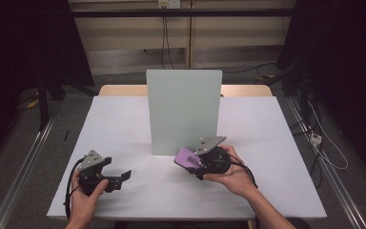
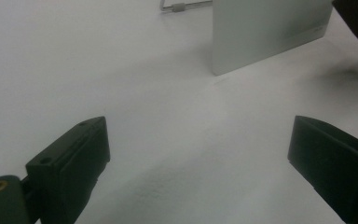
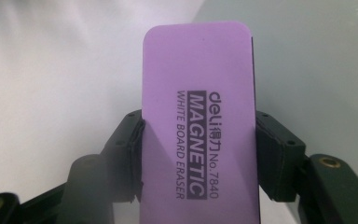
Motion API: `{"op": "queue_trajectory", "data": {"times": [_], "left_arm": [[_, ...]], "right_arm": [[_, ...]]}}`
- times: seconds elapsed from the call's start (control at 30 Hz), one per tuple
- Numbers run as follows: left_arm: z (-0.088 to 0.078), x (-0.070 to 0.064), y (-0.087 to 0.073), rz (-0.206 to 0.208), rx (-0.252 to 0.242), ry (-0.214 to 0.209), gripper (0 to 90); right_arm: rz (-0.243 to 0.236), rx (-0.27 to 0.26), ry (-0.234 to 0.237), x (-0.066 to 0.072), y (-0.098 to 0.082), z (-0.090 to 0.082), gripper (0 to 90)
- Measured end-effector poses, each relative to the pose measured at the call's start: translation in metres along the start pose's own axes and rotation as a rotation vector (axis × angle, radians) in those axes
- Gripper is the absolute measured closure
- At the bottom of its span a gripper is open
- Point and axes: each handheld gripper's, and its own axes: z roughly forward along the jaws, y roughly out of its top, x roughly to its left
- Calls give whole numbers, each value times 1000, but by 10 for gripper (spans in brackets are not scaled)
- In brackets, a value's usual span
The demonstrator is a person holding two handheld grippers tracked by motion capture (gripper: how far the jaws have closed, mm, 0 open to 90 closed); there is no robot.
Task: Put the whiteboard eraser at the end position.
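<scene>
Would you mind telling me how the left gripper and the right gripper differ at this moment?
The left gripper is open with nothing between its fingers; the right gripper is shut on a purple whiteboard eraser. The left gripper sits low on the white table, away from the upright white board; the right gripper is close to that board. Both are black and hand-held.

Table (image 1: 124,119): white top, wooden edge at far side.
Board (image 1: 183,112): pale green, upright, standing at table's centre.

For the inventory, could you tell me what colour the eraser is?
The eraser is purple with black print, clearest in the right gripper view.
</scene>
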Motion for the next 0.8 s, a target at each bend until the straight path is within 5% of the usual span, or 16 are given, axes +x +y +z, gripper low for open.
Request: {"op": "queue_trajectory", "data": {"times": [0.13,0.57,0.8], "left_arm": [[1,-1,2,15,6,-2,54],[2,-2,2,23,7,-2,54],[3,-4,1,39,19,-1,54]], "right_arm": [[-28,44,61,5,0,5,414],[-4,161,110,9,0,21,413],[1,172,137,6,-2,29,413]]}}
